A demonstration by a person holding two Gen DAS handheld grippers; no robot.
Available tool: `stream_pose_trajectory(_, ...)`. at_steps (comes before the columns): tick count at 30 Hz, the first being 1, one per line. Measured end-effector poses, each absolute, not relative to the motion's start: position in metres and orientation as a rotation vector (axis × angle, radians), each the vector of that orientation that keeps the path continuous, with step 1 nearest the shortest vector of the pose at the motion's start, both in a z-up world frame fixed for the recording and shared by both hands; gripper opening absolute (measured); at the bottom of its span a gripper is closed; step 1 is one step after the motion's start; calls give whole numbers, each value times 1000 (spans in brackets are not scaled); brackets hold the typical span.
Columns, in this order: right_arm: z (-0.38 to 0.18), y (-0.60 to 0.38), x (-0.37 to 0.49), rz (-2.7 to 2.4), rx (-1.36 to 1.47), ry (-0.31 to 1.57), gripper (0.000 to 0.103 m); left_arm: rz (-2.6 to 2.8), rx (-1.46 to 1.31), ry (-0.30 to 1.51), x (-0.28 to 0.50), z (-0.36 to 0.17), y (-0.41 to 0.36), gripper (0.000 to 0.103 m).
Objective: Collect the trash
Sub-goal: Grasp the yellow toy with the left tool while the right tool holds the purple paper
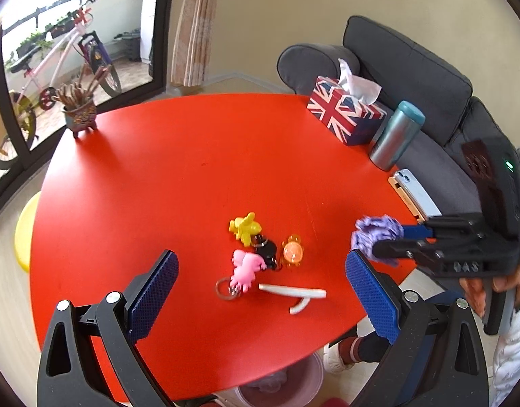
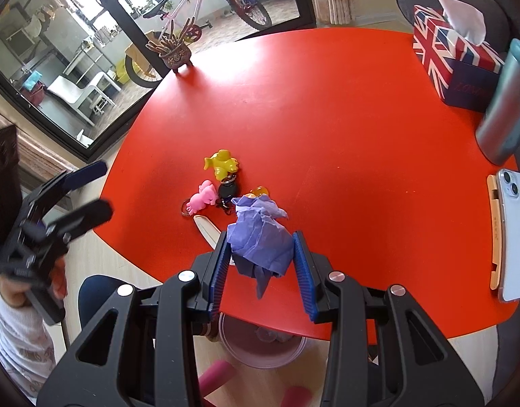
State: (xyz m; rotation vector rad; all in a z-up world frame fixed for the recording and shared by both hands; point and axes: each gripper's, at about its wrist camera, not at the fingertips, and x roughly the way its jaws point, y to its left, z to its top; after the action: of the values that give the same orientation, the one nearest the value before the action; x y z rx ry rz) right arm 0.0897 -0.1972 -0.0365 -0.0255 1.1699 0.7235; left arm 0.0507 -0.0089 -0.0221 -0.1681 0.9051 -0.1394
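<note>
A crumpled purple paper (image 2: 260, 240) hangs above the near edge of the red table (image 2: 327, 118), with my right gripper (image 2: 261, 237) shut on it. The left wrist view shows that paper (image 1: 375, 234) and right gripper (image 1: 382, 242) at the table's right edge. My left gripper (image 1: 261, 256) stands wide open above the table with nothing between its pads, and it shows off the table's left edge (image 2: 102, 188) in the right wrist view. A white curled strip (image 1: 293, 293) lies on the table beside a bunch of toy keychains (image 1: 249, 254). A pinkish bin (image 2: 260, 342) stands on the floor under the near edge.
A flag-patterned tissue box (image 1: 344, 112), a steel tumbler (image 1: 395, 135) and a phone on a wooden stand (image 1: 416, 193) line the table's right side. A small plant pot (image 1: 80, 115) sits at the far left corner. A grey sofa (image 1: 412, 68) is behind; a yellow stool (image 1: 22, 234) stands at the left.
</note>
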Motion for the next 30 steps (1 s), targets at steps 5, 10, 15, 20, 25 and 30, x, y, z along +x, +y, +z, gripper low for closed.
stream_pose_trajectory(5,-37,-201,90,719,-14,1174,37,-157,-164,976,85,-30,-10,95)
stream_pose_trajectory(10,-37,-204,93,712,-9,1173,37,-159,-151,1061,115,-46,-12,95)
stream_pose_trajectory(15,-36,-208,94,699,-7,1174,37,-152,-139,1152,139,-63,-14,95)
stream_pose_trajectory(20,-37,-209,95,687,-7,1180,37,-135,-96,1244,159,-83,-17,95)
stream_pose_trajectory(25,-37,-210,95,684,-5,1182,37,-122,-88,1297,166,-97,-18,94)
stream_pose_trajectory(30,-39,-210,96,687,0,1185,37,-124,-91,1323,168,-106,-19,76)
